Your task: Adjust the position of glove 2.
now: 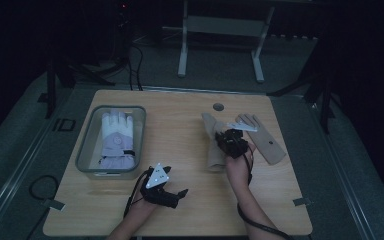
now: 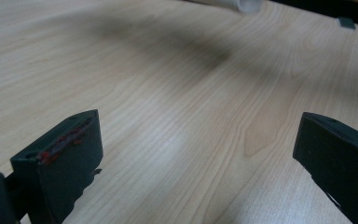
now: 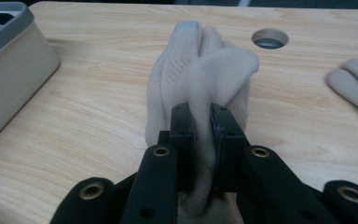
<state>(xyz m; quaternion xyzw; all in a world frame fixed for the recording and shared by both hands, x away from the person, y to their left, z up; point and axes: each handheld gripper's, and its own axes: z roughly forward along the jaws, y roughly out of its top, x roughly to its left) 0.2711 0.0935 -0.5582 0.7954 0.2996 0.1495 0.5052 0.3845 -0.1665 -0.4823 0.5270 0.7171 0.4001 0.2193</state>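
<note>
While the right tongs [image 3: 204, 140] pinch a fold of the beige glove [image 3: 200, 74] lying mid-table, the left tongs [image 2: 196, 154] hang spread wide over bare table [image 2: 177, 84]; a second beige glove [image 1: 262, 137] lies just beside, a grey bin [image 1: 87, 145] farther left.

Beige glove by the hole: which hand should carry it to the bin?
Right. Its tongs are already clamped on the beige glove; the left tongs sit open, holding nothing, near the bin.
</note>
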